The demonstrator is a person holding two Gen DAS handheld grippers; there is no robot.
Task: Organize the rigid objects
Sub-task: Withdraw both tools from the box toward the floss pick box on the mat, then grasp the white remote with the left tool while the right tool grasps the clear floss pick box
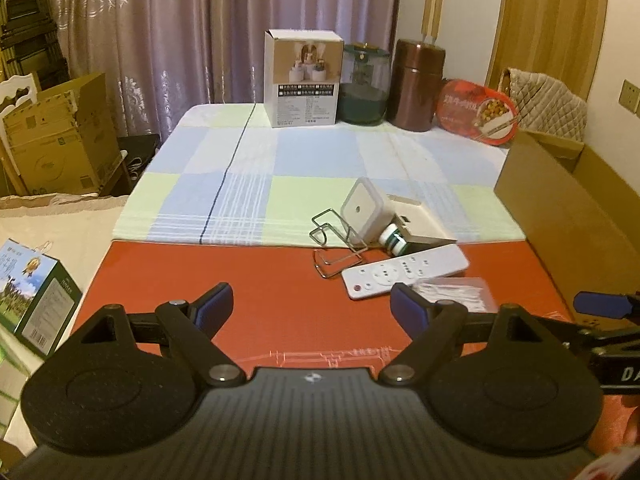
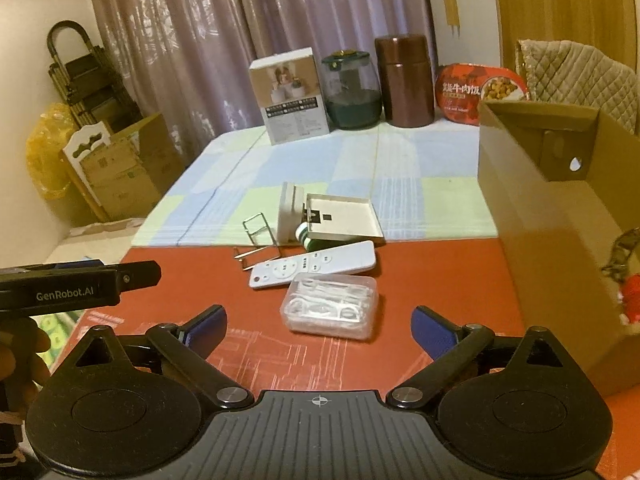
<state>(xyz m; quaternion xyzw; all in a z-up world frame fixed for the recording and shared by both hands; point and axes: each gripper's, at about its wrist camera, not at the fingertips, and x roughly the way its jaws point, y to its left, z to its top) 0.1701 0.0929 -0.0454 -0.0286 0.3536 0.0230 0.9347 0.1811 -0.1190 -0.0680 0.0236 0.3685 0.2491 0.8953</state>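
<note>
A white remote [image 1: 404,271] [image 2: 314,264] lies on the red mat. A clear plastic box of floss picks [image 2: 330,310] [image 1: 456,294] lies in front of it. Behind them lie a wire rack [image 1: 336,240] [image 2: 258,240], a white square device [image 1: 366,212] [image 2: 290,216], a small green-and-white bottle [image 1: 394,238] [image 2: 304,236] and a flat metal tray [image 2: 342,220]. My left gripper [image 1: 312,308] is open and empty over the mat. My right gripper [image 2: 320,326] is open and empty, just short of the floss box.
An open cardboard box [image 2: 560,216] [image 1: 568,208] stands at the right. At the table's back stand a white carton [image 1: 302,80], a green jar [image 1: 364,84], a brown canister [image 1: 418,84] and a red food pack [image 1: 476,110]. A green carton [image 1: 34,296] sits at left.
</note>
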